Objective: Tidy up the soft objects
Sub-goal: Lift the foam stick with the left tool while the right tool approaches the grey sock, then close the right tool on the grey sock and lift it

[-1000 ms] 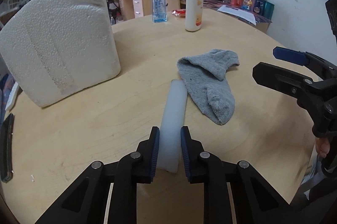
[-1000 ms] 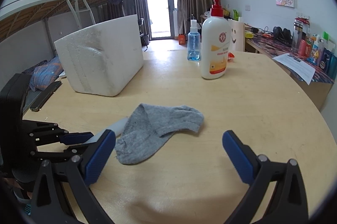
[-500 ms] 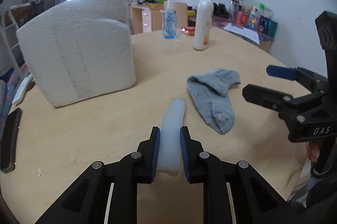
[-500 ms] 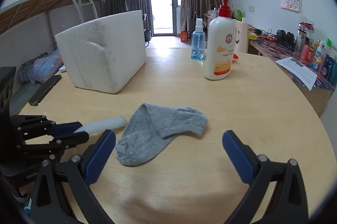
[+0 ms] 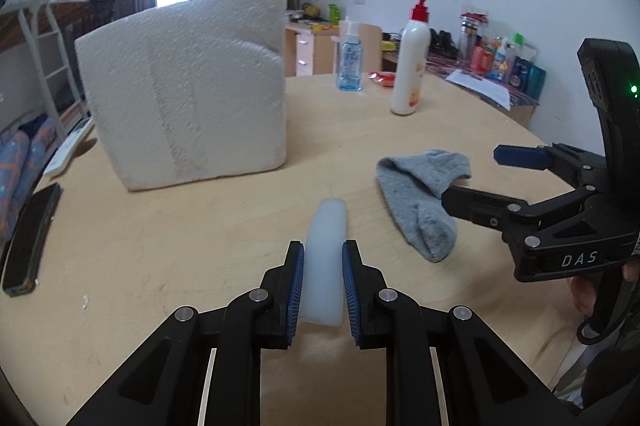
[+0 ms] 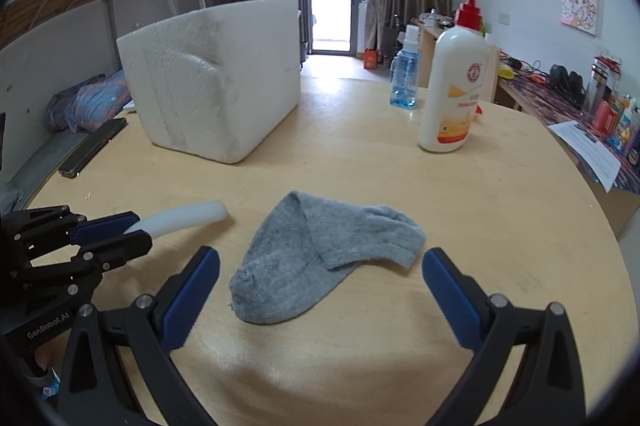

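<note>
Left gripper (image 5: 322, 280): its fingers are clamping the near end of the white silicone strip (image 5: 326, 246), whose far end is drooping forward over the worktop (image 5: 160, 266).
Change: a second ago the strip was lying flat on the wood; now it is being carried clear of the surface, and the foam box is sitting closer and more central in the left view.
Meaning: the lift is looking done; judging by the task, the strip is probably heading for the box.
Right gripper (image 6: 320, 278): its fingers are spread wide and holding nothing, hovering just behind the grey sock (image 6: 320, 258), as it was a second ago.
Sock: lying crumpled near the worktop's near edge, untouched, beside the strip.
Foam box (image 5: 188, 93): standing toward the far left of the worktop, its opening not showing from here.
Around: a pump bottle (image 6: 454, 81) and a blue spray bottle (image 6: 404, 73) are standing at the far edge; a dark flat device (image 5: 30, 238) is lying at the left edge.
In the way: nothing is lying between the strip and the box; the box's tall wall is likely demanding more height.
</note>
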Tool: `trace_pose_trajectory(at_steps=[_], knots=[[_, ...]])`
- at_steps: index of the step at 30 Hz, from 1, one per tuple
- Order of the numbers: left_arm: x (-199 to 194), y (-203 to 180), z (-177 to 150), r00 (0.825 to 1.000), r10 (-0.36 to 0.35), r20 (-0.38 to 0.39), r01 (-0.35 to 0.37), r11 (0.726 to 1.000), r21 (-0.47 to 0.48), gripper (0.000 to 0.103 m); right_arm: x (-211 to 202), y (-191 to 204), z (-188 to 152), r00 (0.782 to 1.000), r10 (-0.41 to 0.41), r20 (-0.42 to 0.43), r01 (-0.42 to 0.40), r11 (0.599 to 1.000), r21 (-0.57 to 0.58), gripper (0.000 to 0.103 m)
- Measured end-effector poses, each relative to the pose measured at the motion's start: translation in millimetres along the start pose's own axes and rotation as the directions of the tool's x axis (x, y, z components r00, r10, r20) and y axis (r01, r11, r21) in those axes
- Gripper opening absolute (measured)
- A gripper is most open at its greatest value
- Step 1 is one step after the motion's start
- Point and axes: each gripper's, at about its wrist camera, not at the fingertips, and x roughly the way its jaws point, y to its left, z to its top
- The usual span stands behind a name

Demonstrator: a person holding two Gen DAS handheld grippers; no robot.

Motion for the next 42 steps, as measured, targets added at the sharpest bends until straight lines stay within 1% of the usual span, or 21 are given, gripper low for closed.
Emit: trace_pose_trajectory(at_steps=[3,6,12,15,17,20,21,22,26,27,29,33,38,40,42], knots=[[0,0,-1,1.000,-0.003,-0.009,0.003,1.000,-0.007,0.020,4,0,1,1.000,0.015,-0.009,-0.015,1.000,-0.012,0.102],[1,1,-3,1.000,0.014,-0.012,-0.014,1.000,-0.012,0.019,10,0,3,0.999,0.026,-0.027,-0.027,0.999,-0.022,0.102],[-2,1,-3,1.000,0.023,-0.002,-0.023,0.999,-0.022,0.019,21,-2,6,0.997,0.063,-0.054,-0.065,0.998,-0.028,0.102],[-1,1,-2,0.999,0.033,0.000,-0.033,0.999,-0.027,0.019,27,-3,6,0.996,0.055,-0.075,-0.058,0.998,-0.038,0.102],[0,2,-3,0.999,0.038,0.001,-0.038,0.999,-0.032,0.019,30,-3,6,0.995,0.048,-0.086,-0.052,0.998,-0.047,0.099],[3,4,-4,0.999,0.045,-0.001,-0.045,0.998,-0.046,0.019,36,-2,6,0.993,0.059,-0.106,-0.065,0.996,-0.054,0.091],[3,4,-4,0.999,0.038,-0.004,-0.038,0.998,-0.051,0.019,38,-1,6,0.992,0.062,-0.114,-0.069,0.996,-0.060,0.089],[3,6,-4,1.000,0.029,-0.002,-0.029,0.998,-0.061,0.019,40,-2,6,0.990,0.067,-0.126,-0.075,0.995,-0.061,0.088],[5,7,-4,0.999,0.030,-0.016,-0.031,0.997,-0.068,0.019,43,-2,7,0.987,0.077,-0.139,-0.086,0.994,-0.059,0.086],[5,6,-3,1.000,0.027,-0.016,-0.028,0.997,-0.066,0.019,44,-2,6,0.987,0.075,-0.145,-0.084,0.995,-0.059,0.083],[5,5,-3,0.999,0.031,-0.016,-0.032,0.998,-0.062,0.019,45,-2,6,0.986,0.070,-0.153,-0.080,0.995,-0.059,0.080],[4,4,-3,0.999,0.027,-0.017,-0.028,0.998,-0.057,0.019,44,-4,6,0.987,0.047,-0.151,-0.057,0.997,-0.061,0.070],[5,3,-3,1.000,0.021,-0.016,-0.022,0.998,-0.052,0.019,43,-3,5,0.989,-0.006,-0.149,-0.006,0.997,-0.081,0.057],[5,3,-3,1.000,0.018,-0.014,-0.019,0.998,-0.052,0.019,42,-4,5,0.989,-0.023,-0.146,0.011,0.996,-0.084,0.040],[3,4,-3,1.000,0.017,-0.006,-0.017,0.999,-0.052,0.019,42,-7,6,0.989,-0.041,-0.140,0.029,0.996,-0.083,0.030]])
